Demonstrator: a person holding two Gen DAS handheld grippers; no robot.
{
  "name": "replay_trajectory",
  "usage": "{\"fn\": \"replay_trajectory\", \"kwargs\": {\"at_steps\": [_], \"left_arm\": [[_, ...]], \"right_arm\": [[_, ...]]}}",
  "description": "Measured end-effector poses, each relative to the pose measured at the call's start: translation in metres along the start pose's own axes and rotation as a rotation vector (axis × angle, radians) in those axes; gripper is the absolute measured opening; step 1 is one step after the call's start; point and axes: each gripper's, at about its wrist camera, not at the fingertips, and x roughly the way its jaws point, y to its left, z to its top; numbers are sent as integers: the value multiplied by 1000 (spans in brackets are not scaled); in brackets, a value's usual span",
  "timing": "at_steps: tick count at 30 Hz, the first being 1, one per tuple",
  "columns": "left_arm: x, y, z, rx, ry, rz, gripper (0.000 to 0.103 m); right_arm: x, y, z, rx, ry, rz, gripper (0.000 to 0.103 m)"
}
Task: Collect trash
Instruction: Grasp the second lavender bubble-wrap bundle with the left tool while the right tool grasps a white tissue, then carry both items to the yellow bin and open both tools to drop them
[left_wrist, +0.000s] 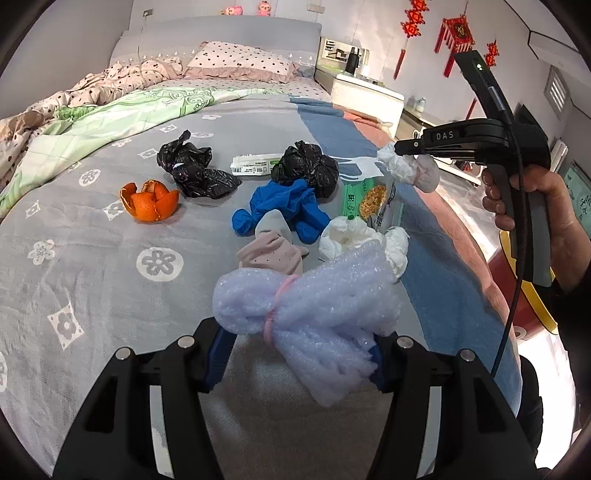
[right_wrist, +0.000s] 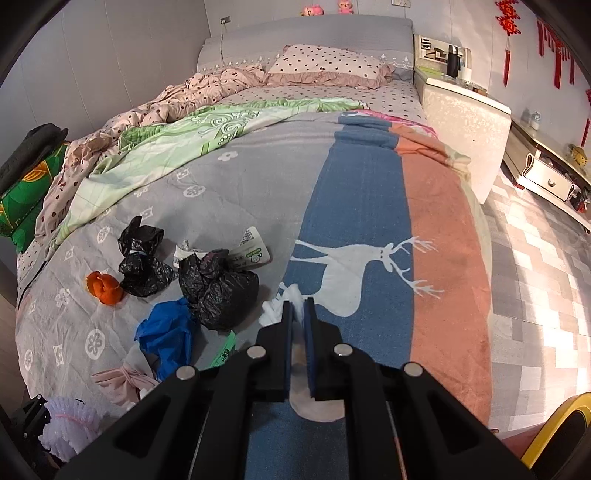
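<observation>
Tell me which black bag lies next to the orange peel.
The left black bag; the other black bag sits right, by the blue glove.

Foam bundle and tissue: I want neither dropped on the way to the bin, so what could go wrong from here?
1. The left gripper pinches the foam bundle at one end; most of it hangs past the fingers and may slip out.
2. The right gripper holds only an edge of the tissue, which could tear loose.
</observation>
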Motion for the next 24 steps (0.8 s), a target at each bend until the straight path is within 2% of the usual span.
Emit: {"fn": "replay_trajectory", "kwargs": {"at_steps": [14, 24], "left_arm": [[-69, -9, 37, 33, -166, 77, 56], [-124, -43, 71, 73, -288, 65, 56]], "right_arm": [[-123, -7, -8, 40, -178, 36, 6], [-217, -17, -20, 41, -305, 20, 6]]}}
